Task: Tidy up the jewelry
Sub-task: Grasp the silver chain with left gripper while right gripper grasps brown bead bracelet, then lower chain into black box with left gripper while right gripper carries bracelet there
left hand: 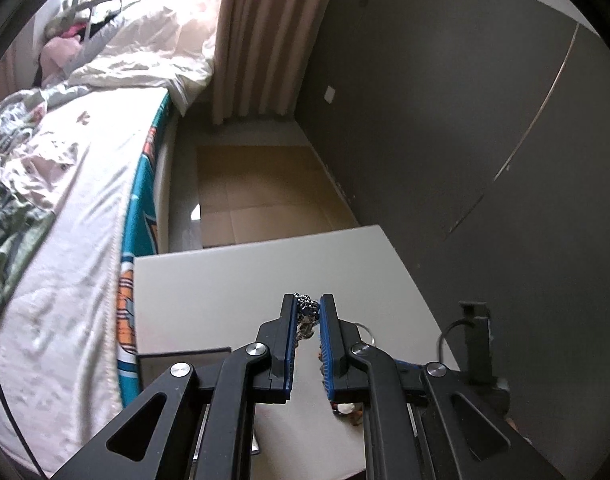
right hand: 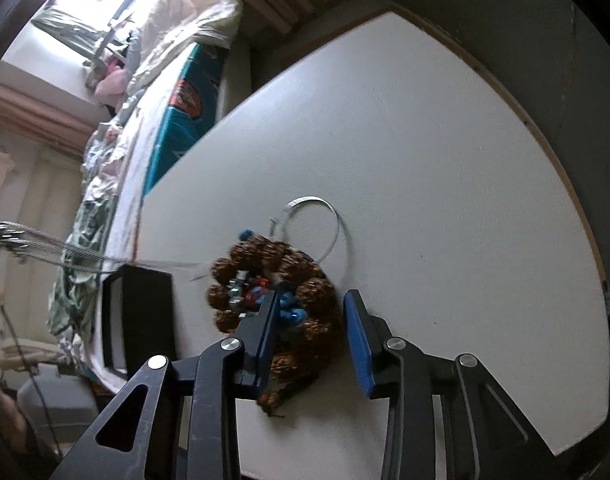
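Right gripper: raised above the white table and angled down at it, blue-padded jaws standing well apart. Between and under them lies a brown beaded bracelet, coiled in a heap with small blue, red and metal pieces at its centre; the left finger overlaps the heap in view, though contact cannot be told.

Silver bangle: flat on the table, touching the far edge of the bead heap.

Black box: at the table's left edge, beside the beads, open side toward the bed.

Left gripper: held higher, pointing level across the table toward the far floor, jaws drawn close and clamped on a silver chain bunched between the pads near the tips. In the right wrist view the chain's strands stretch taut and blurred from the left border toward the box.

Beyond the table: a bed with rumpled white and floral bedding and a teal sheet edge, striped curtain, grey wall, window light at top.
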Demonstrator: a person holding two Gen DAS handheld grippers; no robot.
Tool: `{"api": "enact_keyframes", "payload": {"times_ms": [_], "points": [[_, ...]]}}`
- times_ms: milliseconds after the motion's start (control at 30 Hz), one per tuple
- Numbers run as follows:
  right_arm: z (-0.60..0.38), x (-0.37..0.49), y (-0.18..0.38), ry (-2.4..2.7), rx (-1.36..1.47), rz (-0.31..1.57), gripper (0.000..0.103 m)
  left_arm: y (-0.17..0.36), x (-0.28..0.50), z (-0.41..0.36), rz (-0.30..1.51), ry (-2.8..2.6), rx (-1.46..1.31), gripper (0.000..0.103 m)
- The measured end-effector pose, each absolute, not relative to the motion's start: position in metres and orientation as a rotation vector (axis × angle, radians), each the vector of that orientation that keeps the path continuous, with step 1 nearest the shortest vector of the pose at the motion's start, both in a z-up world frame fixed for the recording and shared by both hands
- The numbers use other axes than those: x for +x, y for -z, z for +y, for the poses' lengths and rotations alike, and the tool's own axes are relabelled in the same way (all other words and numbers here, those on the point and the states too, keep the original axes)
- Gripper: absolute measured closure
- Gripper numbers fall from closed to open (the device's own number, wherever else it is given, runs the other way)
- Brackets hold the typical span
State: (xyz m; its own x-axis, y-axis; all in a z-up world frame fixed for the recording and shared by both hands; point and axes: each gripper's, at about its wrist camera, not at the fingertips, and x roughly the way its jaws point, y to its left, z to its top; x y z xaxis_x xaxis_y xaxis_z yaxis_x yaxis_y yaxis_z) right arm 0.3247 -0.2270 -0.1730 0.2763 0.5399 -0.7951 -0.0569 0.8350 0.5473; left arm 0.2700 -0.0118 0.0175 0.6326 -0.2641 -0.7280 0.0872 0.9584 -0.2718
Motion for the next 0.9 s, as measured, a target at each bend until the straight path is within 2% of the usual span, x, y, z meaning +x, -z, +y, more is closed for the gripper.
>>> {"api": "enact_keyframes", "payload": {"times_ms": [33, 100, 167, 567, 900], "points": [[-0.227, 0.324, 0.173, -0.418, 0.461, 1.234, 0.068, -0.02, 0.268, -0.01, 0.857, 0.201, -0.219, 0.092], [-0.228, 0.324, 0.171, -0.409, 0.469, 1.231, 0.08, -0.026, 0.265, -0.006, 0.842, 0.197, -0.217, 0.092], [-0.231, 0.321, 0.166, -0.412, 0.477, 1.22, 0.082, -0.034, 0.263, -0.002, 0.828, 0.195, -0.212, 0.092], [-0.22, 0.296, 0.101, -0.553, 0.465, 1.056, 0.083, -0.082, 0.242, 0.009, 0.727, 0.189, -0.195, 0.092], [-0.211, 0.284, 0.061, -0.6, 0.469, 0.966, 0.083, -0.098, 0.227, 0.028, 0.687, 0.154, -0.197, 0.092]]}}
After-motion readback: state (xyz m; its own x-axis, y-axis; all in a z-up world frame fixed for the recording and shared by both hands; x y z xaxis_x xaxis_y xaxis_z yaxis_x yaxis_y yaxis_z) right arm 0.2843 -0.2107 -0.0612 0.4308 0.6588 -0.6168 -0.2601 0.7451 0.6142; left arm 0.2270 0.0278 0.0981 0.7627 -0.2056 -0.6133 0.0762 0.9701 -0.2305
